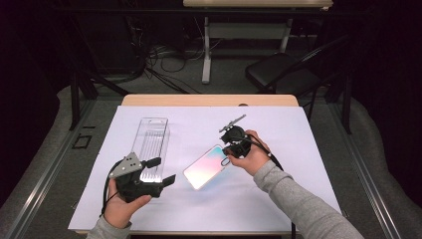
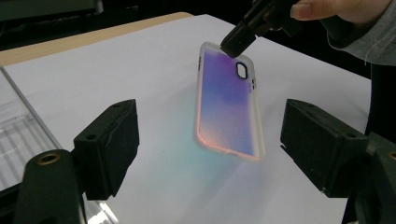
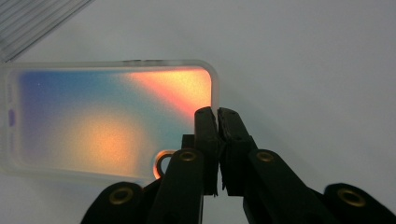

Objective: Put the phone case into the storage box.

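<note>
Nearest the person's edge of the tabletop (image 1: pixel 298 199), which is covered by a white sheet, the left claw (image 1: pixel 164 172) hangs in the person's left hand (image 1: pixel 122 206), with a grey three-cornered plate on top of it. Its two black jaws stand well apart with nothing between them. In the left gripper view the jaws frame the phone case (image 2: pixel 227 105) from a little way off without touching it; the pads are bare.

Just beyond and to the right, near the middle of the sheet, is the phone case (image 1: pixel 206 167), a translucent shell with a shimmering pink, blue and orange back and a camera cutout. In the left gripper view it is tilted up, its lower end on or just above the sheet, casting a coloured glow there, and its cutout end is raised.

At that raised end is the right claw (image 1: pixel 228 152), held in the person's right hand (image 1: pixel 251 157), whose grey sleeve (image 1: pixel 298 204) comes in from the lower right. In the right gripper view its jaws are pinched nearly together on the rim of the case, close beside the camera cutout.

To the left, a clear ribbed plastic box (image 1: pixel 150 142) lies lengthwise on the sheet, apart from the case, with its near end just beyond the left claw.
</note>
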`<state>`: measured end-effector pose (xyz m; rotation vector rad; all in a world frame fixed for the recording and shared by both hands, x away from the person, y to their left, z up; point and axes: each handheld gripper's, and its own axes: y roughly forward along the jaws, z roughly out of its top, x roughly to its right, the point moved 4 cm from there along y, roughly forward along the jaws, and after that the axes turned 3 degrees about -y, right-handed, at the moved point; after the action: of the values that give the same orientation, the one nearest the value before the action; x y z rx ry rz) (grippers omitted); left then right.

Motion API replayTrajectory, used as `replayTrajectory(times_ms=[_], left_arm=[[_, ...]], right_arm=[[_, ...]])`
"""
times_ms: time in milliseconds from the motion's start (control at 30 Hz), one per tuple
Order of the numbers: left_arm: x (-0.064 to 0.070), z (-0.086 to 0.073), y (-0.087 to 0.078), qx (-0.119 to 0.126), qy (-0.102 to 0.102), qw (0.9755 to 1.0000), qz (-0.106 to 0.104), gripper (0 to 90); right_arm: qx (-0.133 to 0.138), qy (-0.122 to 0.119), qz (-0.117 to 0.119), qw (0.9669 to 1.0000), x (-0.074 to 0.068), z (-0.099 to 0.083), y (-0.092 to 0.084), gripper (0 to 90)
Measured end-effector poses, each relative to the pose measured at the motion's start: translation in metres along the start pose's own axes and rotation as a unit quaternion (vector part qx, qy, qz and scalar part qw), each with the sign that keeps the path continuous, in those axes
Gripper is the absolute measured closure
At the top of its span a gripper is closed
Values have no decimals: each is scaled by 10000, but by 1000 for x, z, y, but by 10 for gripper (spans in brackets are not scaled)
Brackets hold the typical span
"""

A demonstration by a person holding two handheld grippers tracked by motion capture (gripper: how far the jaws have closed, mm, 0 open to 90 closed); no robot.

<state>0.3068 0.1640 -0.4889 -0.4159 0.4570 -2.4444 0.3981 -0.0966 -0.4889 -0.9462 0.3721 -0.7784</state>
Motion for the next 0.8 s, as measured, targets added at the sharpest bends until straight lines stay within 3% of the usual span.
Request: replayTrajectory(times_ms=[167, 433, 567, 700, 800], left_arm=[[2, 11, 13, -27, 71, 10000, -36, 256], [-1, 25, 37, -125, -118, 9998, -124, 273], [0, 33, 46, -167, -107, 9996, -201, 337], [-1, 42, 54, -100, -60, 9999, -42, 384], [-2, 48, 60, -103, -142, 9998, -77, 415]], right_arm=[[96, -55, -103, 9999, 1, -1, -4, 875], [268, -180, -284, 9991, 2, -2, -9, 875], [309, -203, -326, 9988, 2, -3, -10, 875], [328, -231, -362, 9985, 3, -3, -12, 875], [369, -250, -395, 9982, 4, -3, -14, 875]])
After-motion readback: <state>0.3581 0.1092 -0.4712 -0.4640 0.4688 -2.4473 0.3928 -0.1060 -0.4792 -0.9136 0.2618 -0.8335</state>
